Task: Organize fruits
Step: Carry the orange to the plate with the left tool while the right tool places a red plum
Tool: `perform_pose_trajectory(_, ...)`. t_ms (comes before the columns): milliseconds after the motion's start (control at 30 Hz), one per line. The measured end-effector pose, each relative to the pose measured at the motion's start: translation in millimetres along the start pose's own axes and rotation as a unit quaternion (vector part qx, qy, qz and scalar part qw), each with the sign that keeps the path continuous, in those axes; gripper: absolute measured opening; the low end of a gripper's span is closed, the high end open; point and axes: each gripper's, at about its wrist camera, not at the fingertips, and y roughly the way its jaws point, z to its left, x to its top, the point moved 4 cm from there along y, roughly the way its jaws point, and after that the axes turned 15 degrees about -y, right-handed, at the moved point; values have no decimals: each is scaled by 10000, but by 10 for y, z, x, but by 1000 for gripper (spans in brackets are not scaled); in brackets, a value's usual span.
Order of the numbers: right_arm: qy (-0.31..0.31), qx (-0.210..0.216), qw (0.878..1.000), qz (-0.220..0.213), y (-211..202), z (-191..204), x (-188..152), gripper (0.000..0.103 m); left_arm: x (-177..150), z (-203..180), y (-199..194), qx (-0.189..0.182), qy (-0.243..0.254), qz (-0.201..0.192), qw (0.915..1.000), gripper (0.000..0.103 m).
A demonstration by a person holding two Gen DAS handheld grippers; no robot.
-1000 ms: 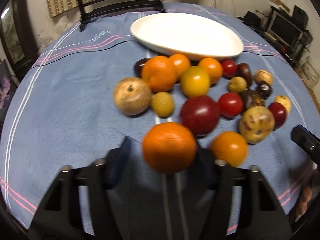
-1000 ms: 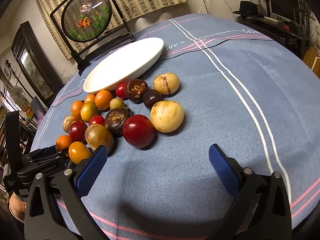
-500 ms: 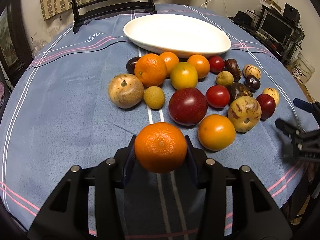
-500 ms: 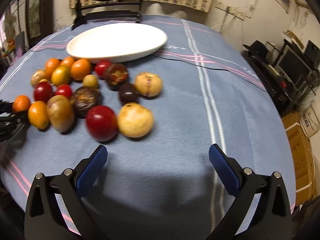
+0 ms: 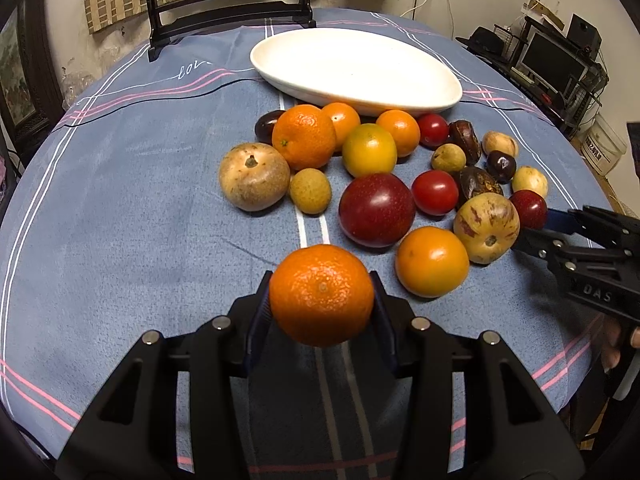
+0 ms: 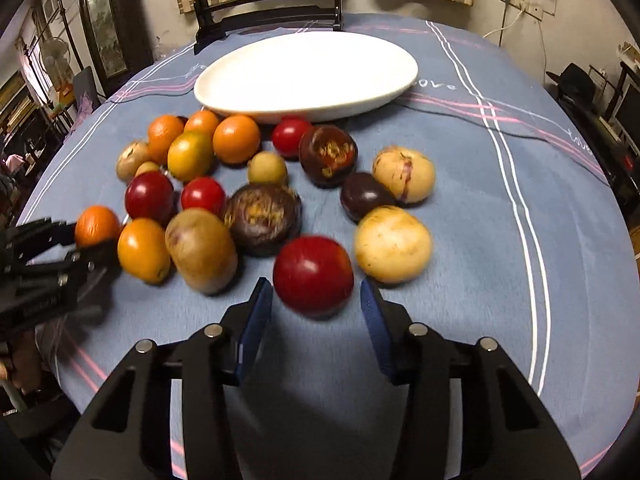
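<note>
On the blue cloth [image 5: 132, 216] that covers the table, the white dish [image 5: 356, 68] lies at the far side with nothing in it, and the loose fruit sits in a cluster just near of its rim. The largest pieces near the grippers are the dark red plum [image 5: 376, 210] at the cluster's middle and a pale speckled fruit [image 6: 394, 250] to the right. The left gripper [image 5: 322, 312] is low at the near edge, level and pointing toward the dish, its blue pads pressed against both sides of a mandarin [image 5: 322, 294] that looks lifted just clear of the cloth. The right gripper [image 6: 316, 306] comes in from the right, angled down at a red fruit [image 6: 314, 274] that rests on the cloth; its pads stand a little wider than the fruit, one on each side, with gaps showing, so nothing is gripped there. To do this step well, I judge the mandarin should go up and over the cluster rather than through it, then down onto the dish before the pads let go, so it does not roll. The right fingers should close gently and square on the red fruit, minding the speckled fruit just beside it.
</note>
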Motion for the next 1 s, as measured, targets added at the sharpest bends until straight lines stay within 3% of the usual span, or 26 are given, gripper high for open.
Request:
perform_pose_trajectory(67,-23,-85,10000,-13,17,21,25,39,0,0,0,2,11,0,10000,46)
perform_pose_trajectory(300,121,64,9998,-150,-136,-21,-21,38,56,23,-113,-103,25,-128,9999,46)
perform_pose_trajectory(467,301,479,9966,-591,-386,-105,13,38,215,-5,-255,-168,165,-312,9992,46)
perform_pose_trajectory(667,168,327,9931,-1115,-550,-309,626,39,821,-309,-447,-41,704,-925,9932,46)
perform_pose_trajectory(833,19,165,9969,-775,-84,-537,1340,38,1492,-503,-134,30,713,-813,9941,46)
perform_pose_trajectory(1000,286,11,9996,-7,702,-823,1766,38,2094,-477,723,444,404,-240,9979,46)
